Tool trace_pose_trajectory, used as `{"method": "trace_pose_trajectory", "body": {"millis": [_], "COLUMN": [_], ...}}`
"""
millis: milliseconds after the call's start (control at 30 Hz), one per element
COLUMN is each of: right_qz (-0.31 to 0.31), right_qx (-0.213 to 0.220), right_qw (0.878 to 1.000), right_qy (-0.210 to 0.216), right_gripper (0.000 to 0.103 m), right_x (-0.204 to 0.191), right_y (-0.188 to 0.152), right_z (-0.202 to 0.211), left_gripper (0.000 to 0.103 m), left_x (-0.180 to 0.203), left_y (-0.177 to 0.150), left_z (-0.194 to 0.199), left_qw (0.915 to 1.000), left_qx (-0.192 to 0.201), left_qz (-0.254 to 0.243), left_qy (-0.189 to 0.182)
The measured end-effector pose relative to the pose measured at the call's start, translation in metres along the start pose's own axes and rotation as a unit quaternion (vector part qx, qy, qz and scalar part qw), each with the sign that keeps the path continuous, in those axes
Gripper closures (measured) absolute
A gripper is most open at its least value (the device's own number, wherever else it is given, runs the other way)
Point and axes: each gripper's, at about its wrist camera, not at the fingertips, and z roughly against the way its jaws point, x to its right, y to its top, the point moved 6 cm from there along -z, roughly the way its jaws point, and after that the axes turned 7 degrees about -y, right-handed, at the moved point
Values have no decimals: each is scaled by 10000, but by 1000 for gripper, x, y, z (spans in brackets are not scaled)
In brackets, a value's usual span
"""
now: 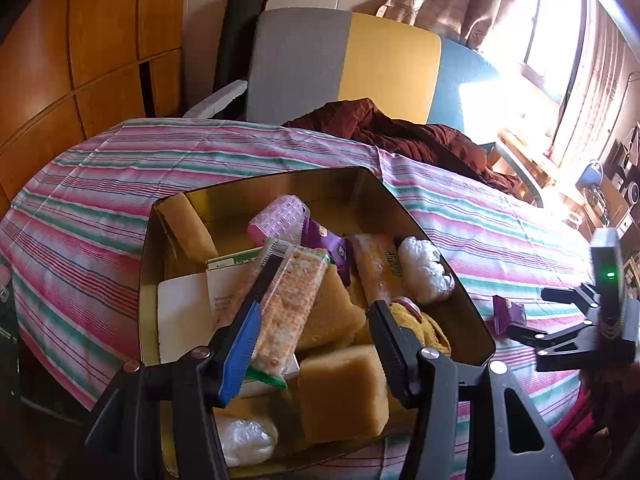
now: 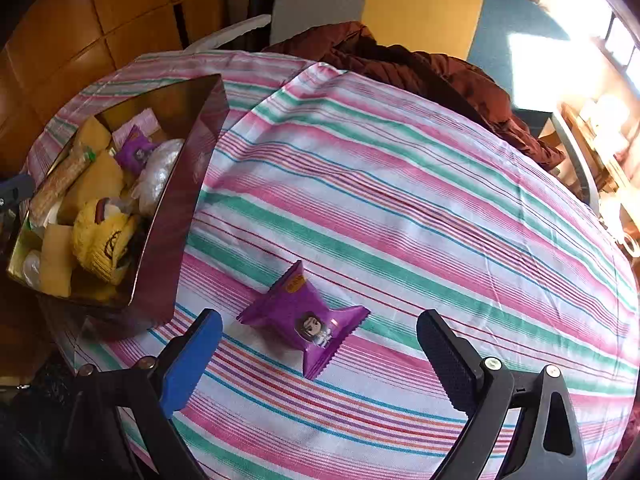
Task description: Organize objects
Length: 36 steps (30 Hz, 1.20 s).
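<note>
A gold metal tin (image 1: 476,312) sits on the striped cloth, full of sponges, packets and wrapped items. My left gripper (image 1: 316,330) hangs open above it, over a long clear-wrapped cracker pack (image 1: 290,304) that lies beside its blue-padded finger (image 1: 240,348). A purple snack packet (image 2: 304,318) lies flat on the cloth to the right of the tin (image 2: 176,216). My right gripper (image 2: 320,356) is open and empty just above and in front of it; both also show in the left wrist view, the packet (image 1: 506,314) and the gripper (image 1: 520,324).
The tin holds yellow sponges (image 1: 344,392), a yellow plush toy (image 2: 104,244), a pink case (image 1: 278,218), another purple packet (image 1: 330,246) and white wrapped bundles (image 1: 426,270). A maroon jacket (image 2: 420,68) lies at the cloth's far edge. A colour-blocked headboard (image 1: 344,56) stands behind.
</note>
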Motion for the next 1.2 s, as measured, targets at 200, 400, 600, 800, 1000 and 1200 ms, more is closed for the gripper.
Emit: {"method": "trace_pose_trajectory", "body": {"millis": [200,400,600,800,1000,1200], "right_qz": [938,846,470,270,445,480], "right_qx": [-291,-377,-166,696,1039,935], "right_qw": [9946,9956,9987,9967,9903,9905], "right_qy": [-333,-144,-131,322,807,884], "right_gripper": [31,54,55,55,55,47], "right_x": [-22,-20,-16,-46,-113,-161], "right_y": [-1,-6,2,45,76,90], "right_z": [-32,-32,-11,50,67,48], "left_gripper": [46,46,46,46,46,46], "left_x": [-1,-4,-8,-18,-29,-41], "left_y": [-4,-4,-3,1,0,-2], "left_z": [2,3,11,27,40,47], "left_qw": [10000,10000,10000,9991,9977,9962], "left_qx": [-41,-35,94,311,467,534], "left_qz": [12,32,4,19,57,212], "left_qy": [-16,-45,32,275,481,651]}}
